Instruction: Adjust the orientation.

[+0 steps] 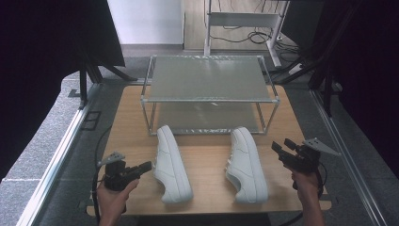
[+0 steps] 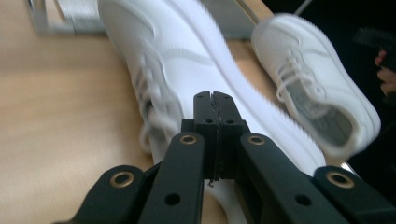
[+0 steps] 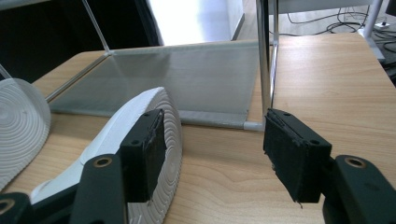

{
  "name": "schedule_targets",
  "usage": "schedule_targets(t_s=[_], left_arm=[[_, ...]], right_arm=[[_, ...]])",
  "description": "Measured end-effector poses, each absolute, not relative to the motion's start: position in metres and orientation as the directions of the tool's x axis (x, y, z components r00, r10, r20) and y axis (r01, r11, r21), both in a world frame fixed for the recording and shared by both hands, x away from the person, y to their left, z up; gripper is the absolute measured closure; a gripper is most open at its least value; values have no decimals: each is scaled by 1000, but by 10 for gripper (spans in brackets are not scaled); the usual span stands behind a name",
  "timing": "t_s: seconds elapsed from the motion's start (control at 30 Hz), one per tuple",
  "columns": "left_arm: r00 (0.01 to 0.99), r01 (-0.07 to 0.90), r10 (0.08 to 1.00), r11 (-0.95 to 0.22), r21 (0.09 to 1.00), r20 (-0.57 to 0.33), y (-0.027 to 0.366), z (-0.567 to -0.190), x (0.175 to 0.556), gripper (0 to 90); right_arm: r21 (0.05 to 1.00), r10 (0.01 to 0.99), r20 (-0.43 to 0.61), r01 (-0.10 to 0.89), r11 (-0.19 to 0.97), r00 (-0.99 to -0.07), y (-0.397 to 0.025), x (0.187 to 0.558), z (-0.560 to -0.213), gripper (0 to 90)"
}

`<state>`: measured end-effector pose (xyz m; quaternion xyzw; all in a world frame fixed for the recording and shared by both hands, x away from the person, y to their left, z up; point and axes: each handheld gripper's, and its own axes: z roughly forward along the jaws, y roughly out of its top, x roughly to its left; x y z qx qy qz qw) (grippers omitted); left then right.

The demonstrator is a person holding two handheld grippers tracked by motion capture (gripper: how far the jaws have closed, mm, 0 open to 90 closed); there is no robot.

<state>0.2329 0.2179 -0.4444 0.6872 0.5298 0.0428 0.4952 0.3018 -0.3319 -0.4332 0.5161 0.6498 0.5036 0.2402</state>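
Shoes: the left shoe (image 1: 172, 165) and right shoe (image 1: 245, 164) lie on their sides on the counter (image 1: 207, 155), before a two-level rack (image 1: 209, 96). The left tool (image 1: 142, 168), pressed together, points at the left shoe; the right tool (image 1: 281, 149) is spread beside the other. A closed tool could shove its shoe, and a wide grab could slip off the smooth sole.

Grey carpet floor (image 1: 42, 141) surrounds the wooden table (image 1: 127, 108). Dark curtains (image 1: 28, 56) hang on both sides. Behind, a white wall (image 1: 146, 21), a desk frame (image 1: 244, 21) and loose cables (image 1: 254, 36) (tangled on the floor) sit in daylight.
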Motion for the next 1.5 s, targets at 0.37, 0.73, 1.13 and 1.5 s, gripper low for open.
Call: schedule_targets(t_s=[0.37, 0.73, 1.13, 1.5], left_arm=[[435, 768, 744, -12, 640, -507, 203, -488, 209, 900], [457, 765, 740, -45, 642, -493, 187, -482, 217, 893], [464, 765, 742, -60, 642, -483, 183, -479, 220, 898], [486, 758, 725, -73, 648, -488, 175, -474, 227, 898]], right_arm=[[900, 913, 199, 435, -27, -355, -333, 302, -433, 390], [897, 918, 209, 440, -43, -336, -338, 300, -433, 386], [901, 918, 206, 431, -43, -338, -338, 296, -426, 384], [893, 929, 218, 446, -66, -300, -342, 294, -425, 380]])
